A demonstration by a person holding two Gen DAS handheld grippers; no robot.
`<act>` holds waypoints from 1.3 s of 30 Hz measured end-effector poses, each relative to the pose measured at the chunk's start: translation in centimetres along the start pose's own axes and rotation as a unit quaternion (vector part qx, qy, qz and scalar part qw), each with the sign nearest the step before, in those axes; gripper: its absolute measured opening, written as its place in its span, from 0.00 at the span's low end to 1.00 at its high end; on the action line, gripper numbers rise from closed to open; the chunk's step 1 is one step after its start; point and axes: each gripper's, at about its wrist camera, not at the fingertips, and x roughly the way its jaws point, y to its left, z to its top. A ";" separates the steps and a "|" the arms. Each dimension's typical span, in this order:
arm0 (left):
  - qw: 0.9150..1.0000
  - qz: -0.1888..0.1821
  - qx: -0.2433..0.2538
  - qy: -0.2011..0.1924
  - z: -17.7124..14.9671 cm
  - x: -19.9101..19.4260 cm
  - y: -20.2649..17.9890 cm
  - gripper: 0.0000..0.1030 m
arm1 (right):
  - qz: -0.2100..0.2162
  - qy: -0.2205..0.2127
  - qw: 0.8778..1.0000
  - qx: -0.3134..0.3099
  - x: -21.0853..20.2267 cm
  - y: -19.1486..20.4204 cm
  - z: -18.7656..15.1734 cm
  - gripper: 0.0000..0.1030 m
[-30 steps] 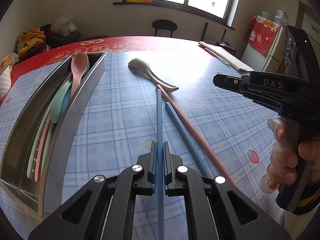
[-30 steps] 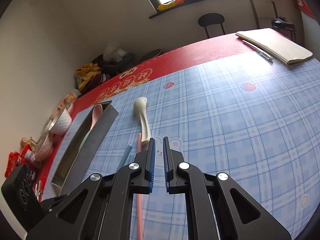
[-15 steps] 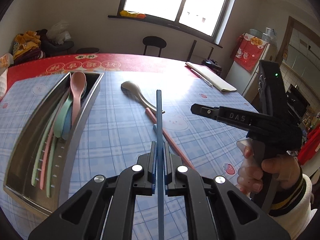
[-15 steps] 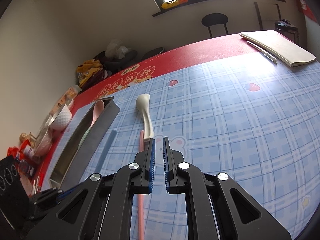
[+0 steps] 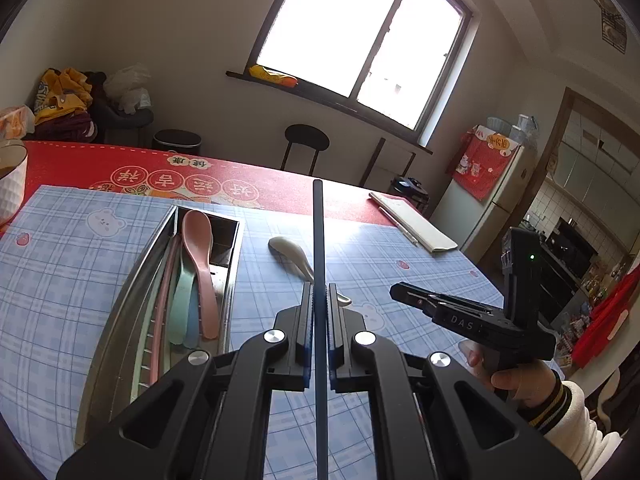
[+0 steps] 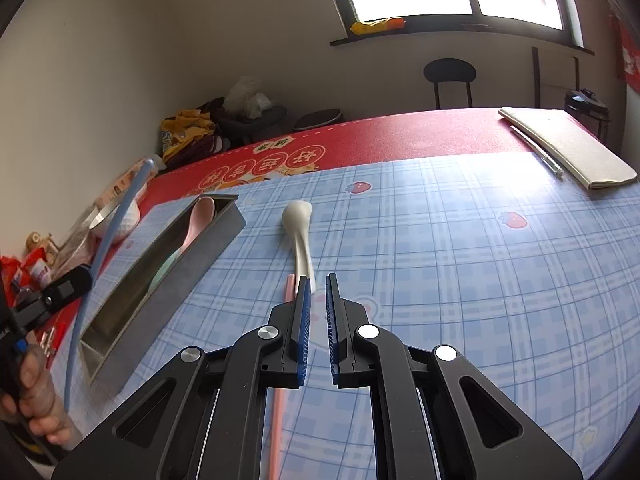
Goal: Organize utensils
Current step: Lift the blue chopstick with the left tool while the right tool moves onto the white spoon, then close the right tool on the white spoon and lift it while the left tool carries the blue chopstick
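Sunlight from a big window (image 5: 360, 40) falls on a table (image 6: 460, 260) covered with a blue checked cloth over a red one, with a black stool (image 5: 306, 142) and a fridge (image 5: 496, 192) standing beyond it. On the left part of the table lies a long metal tray (image 5: 116, 320) holding a pink spoon (image 5: 198, 252), a green spoon (image 5: 182, 300) and some thin pink and green chopsticks (image 5: 154, 320) along its left wall. Just right of the tray, resting on the cloth, is a white spoon (image 6: 298, 228) with its bowl at the far end, and near its handle a pink chopstick (image 6: 280, 400) runs toward the near edge, passing under the right gripper (image 6: 318, 292). The left gripper (image 5: 319, 300) is clenched on a blue chopstick (image 5: 318, 240), which sticks out straight ahead between the jaws, lifted clear of the table, its far tip seen against the red cloth; in the right wrist view that chopstick shows as a pale blue curve at the left, above the tray's left side. The right gripper's jaws are drawn together with only a narrow gap and nothing between them, and it hangs above the cloth just near of the white spoon's handle. A hand (image 5: 516, 380) in a white sleeve with a striped cuff grips its handle. At the far right of the table lie a folded cloth (image 6: 568, 148) and a pen (image 6: 538, 152) beside it
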 end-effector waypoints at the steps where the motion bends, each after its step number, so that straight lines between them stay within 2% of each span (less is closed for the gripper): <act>1: 1.000 -0.007 -0.011 -0.002 0.2 -0.3 0.5 0.06 | -0.014 0.010 1.000 -0.022 0.4 0.7 0.4 0.09; 3: 1.000 -0.014 -0.028 -0.004 0.5 -0.9 1.5 0.06 | -0.046 0.031 0.995 -0.078 1.5 2.3 1.4 0.09; 4: 0.999 -0.012 -0.034 -0.005 0.6 -1.1 1.9 0.05 | -0.047 0.042 0.993 -0.095 2.1 2.9 2.0 0.09; 8: 0.998 -0.010 -0.062 -0.008 1.0 -1.5 3.5 0.06 | -0.055 0.093 0.989 -0.105 6.1 3.3 4.4 0.09; 13: 0.997 0.012 -0.068 -0.024 1.5 -2.3 4.5 0.06 | -0.075 0.121 0.983 -0.118 10.2 3.3 5.6 0.09; 17: 0.996 0.015 -0.084 -0.021 1.6 -2.4 5.4 0.06 | -0.069 0.129 0.986 -0.085 11.4 2.3 5.8 0.10; 19: 0.996 0.012 -0.081 -0.024 1.6 -2.6 5.2 0.06 | -0.062 0.127 0.987 -0.075 11.4 2.0 5.9 0.18; 21: 0.997 0.011 -0.076 -0.025 1.6 -2.7 5.0 0.06 | -0.059 0.129 0.987 -0.072 11.6 2.0 5.9 0.22; 28: 0.996 0.018 -0.084 -0.029 1.6 -2.7 5.5 0.06 | -0.052 0.146 0.985 -0.078 12.5 2.8 6.4 0.22; 39: 0.994 0.037 -0.101 -0.024 1.5 -2.5 6.5 0.06 | -0.079 0.154 0.983 -0.057 14.0 3.2 6.2 0.22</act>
